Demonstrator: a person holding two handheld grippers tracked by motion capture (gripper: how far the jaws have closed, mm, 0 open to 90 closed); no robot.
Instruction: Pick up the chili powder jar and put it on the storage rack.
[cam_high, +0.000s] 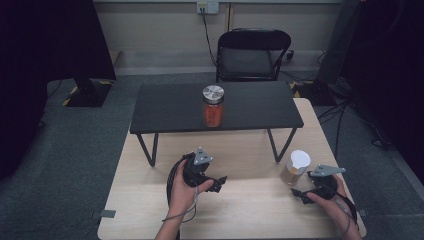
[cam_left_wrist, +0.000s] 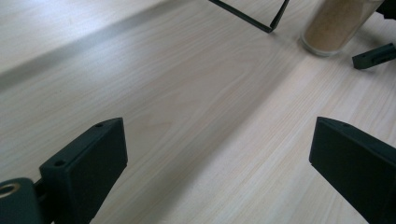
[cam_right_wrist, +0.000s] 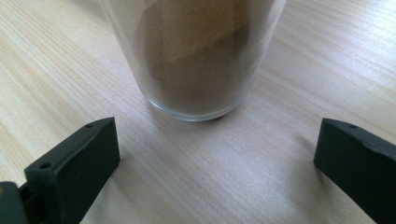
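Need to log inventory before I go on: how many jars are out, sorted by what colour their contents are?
Orange contents: 1, the jar with the metal lid on the black shelf.
Tan contents: 1, the jar with the white lid on the table, just ahead of the open right hand-held gripper.
Total: 2 jars.

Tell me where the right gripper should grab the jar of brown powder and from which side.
Grip the glass jar at mid-body, below its white lid, coming in level from the right gripper's side. It stands upright, round-walled, directly ahead of the open jaws.
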